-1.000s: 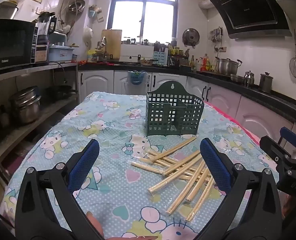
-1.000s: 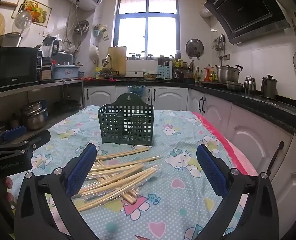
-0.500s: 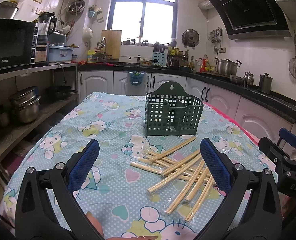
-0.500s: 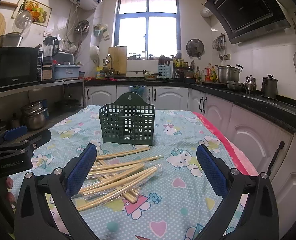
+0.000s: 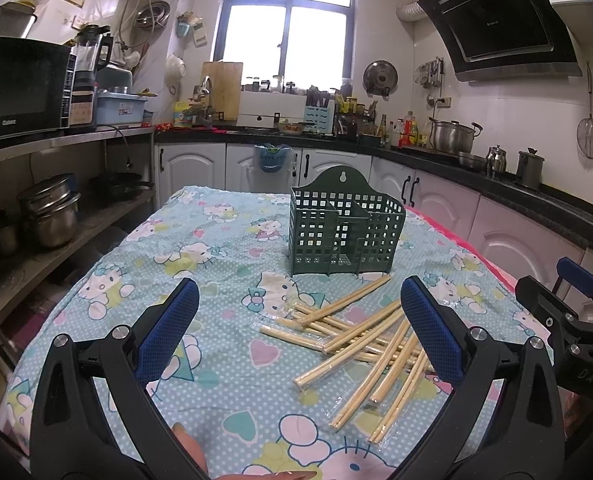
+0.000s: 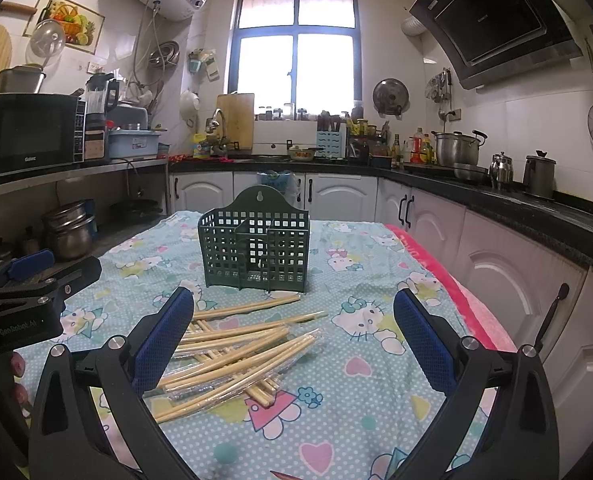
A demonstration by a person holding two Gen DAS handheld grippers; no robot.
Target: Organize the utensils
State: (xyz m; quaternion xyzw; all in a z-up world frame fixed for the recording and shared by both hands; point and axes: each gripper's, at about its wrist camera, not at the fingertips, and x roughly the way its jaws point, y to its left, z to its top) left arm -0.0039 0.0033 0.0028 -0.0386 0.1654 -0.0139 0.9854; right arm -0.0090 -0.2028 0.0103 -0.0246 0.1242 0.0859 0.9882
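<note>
Kitchen counters are curving round behind a table dressed in a cartoon-cat tablecloth [image 5: 200, 248]; a dark green perforated utensil caddy [image 5: 346, 226] is standing upright near the table's middle, and a loose heap of bamboo chopsticks [image 5: 360, 340] (several in clear wrappers) is lying crisscrossed on the cloth just in front of it; the left gripper [image 5: 300, 328] is hovering above the cloth with jaws spread wide, gripping nothing; the right gripper [image 6: 294, 336] is likewise gaping wide over the pile's right side, touching none of it.

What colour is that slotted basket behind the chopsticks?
Dark green plastic lattice utensil basket, clearest in the right wrist view.
</note>
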